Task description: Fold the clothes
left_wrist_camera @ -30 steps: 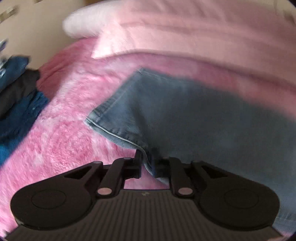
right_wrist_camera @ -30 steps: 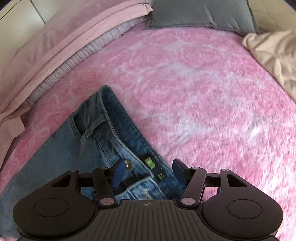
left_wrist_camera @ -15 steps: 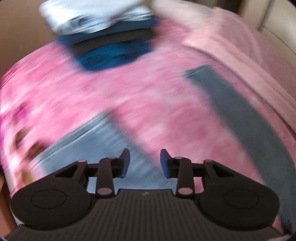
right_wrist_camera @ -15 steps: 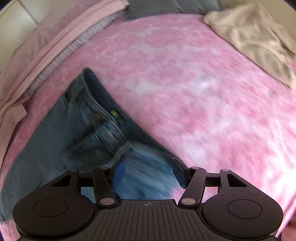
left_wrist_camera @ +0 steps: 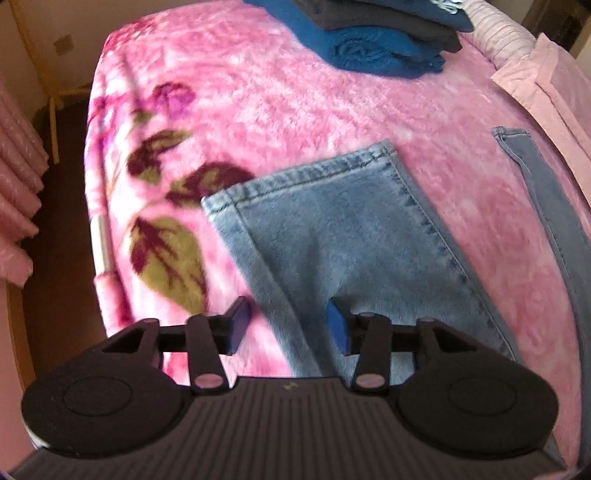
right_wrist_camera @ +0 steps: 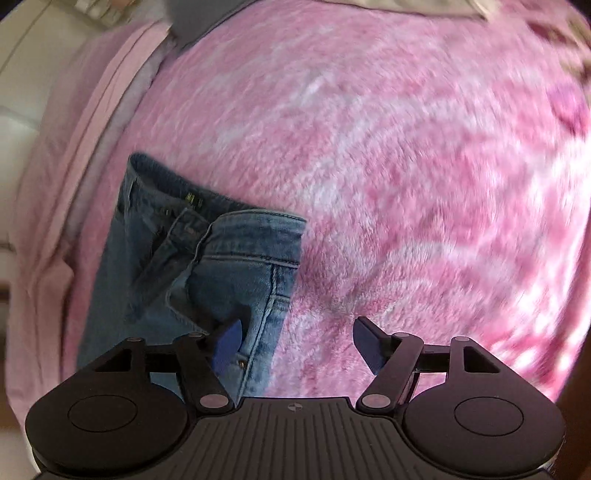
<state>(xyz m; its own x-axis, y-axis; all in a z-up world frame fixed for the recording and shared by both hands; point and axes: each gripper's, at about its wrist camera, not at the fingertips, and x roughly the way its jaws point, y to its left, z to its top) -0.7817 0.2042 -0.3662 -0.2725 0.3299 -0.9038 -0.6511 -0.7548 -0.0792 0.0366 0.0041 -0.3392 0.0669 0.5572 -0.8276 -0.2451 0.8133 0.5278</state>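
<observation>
Over the bed now, pink fleece blanket (left_wrist_camera: 295,92) filling both views. Blue jeans (left_wrist_camera: 343,236) spread flat on it. In the left wrist view, one leg's hemmed cuff lying straight ahead, stitching clear along the edge, the other leg (left_wrist_camera: 543,195) running off along the right side near the pale pink pillows (left_wrist_camera: 554,85). Left gripper (left_wrist_camera: 288,325) poised above the near leg, jaws partly apart and closing, denim under the gap but no pad pressing on it, nothing held. Far corner of the bed: a stack of folded clothes (left_wrist_camera: 384,40), blue on the bottom, dark grey above. Printed leaves and flowers along the blanket's left edge, floor dark beyond.

Right wrist view: waistband end of the jeans (right_wrist_camera: 207,258) lying left of centre, fly open, pocket seam and small label showing inside the band. Right gripper (right_wrist_camera: 299,343) wide and opening further, left pad over the denim's edge, right pad over bare blanket, gripping nothing. Pale pink bedding (right_wrist_camera: 85,147) bunched along the left, a beige cloth (right_wrist_camera: 424,5) just peeking in at the top edge. Blur across the right side.
</observation>
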